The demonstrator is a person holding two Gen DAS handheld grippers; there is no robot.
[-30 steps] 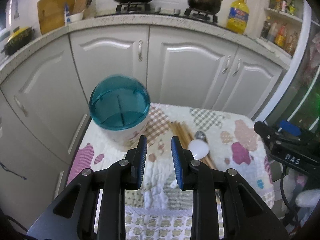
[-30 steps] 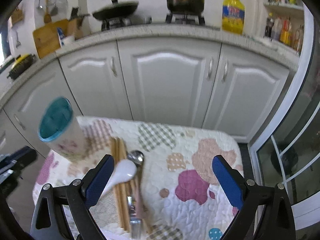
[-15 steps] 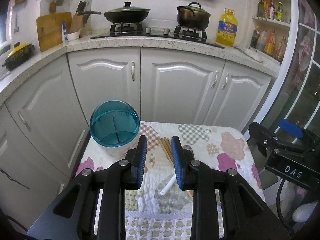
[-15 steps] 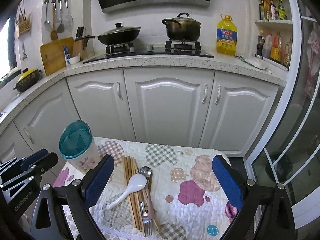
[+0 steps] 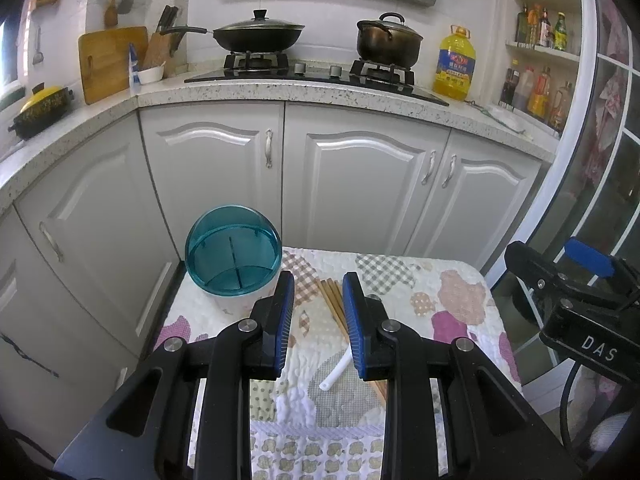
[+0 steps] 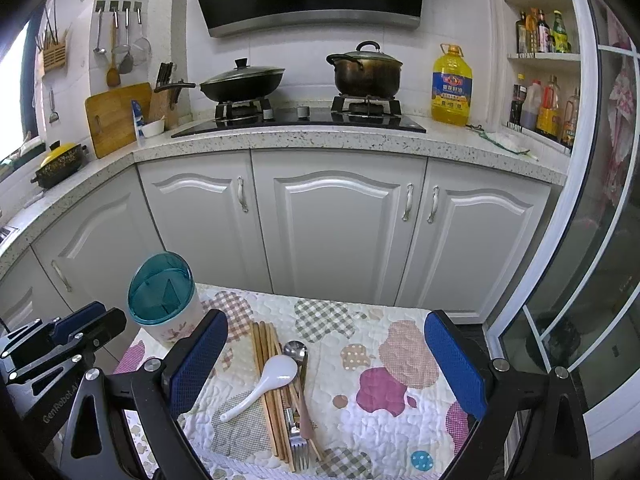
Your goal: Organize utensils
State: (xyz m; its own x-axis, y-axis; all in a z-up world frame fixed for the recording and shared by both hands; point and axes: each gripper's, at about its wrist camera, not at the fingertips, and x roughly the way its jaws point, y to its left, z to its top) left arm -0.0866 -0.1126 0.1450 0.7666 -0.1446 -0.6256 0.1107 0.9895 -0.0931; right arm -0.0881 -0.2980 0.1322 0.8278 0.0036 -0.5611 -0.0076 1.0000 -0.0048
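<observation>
A utensil holder with a teal divided rim [image 5: 232,254] [image 6: 164,296] stands at the far left of a small quilted table [image 6: 384,360]. Wooden chopsticks [image 6: 272,384] [image 5: 330,300], a white ceramic spoon [image 6: 272,374] [image 5: 336,372], a metal spoon [image 6: 296,350] and a fork [image 6: 298,446] lie in a pile at the table's middle. My left gripper [image 5: 318,316] hangs above the pile, its jaws a narrow gap apart and empty. My right gripper [image 6: 326,364] is wide open and empty above the table.
White cabinets [image 6: 336,224] stand right behind the table, under a counter with a wok [image 6: 240,82], a pot [image 6: 366,70] and an oil bottle [image 6: 451,86]. A glass door [image 6: 592,280] is at the right. The table's right half [image 6: 400,364] is bare quilt.
Both grippers have pulled up and back from the table, so the holder and utensils look smaller and more of the kitchen shows. Jaw openings are unchanged.
</observation>
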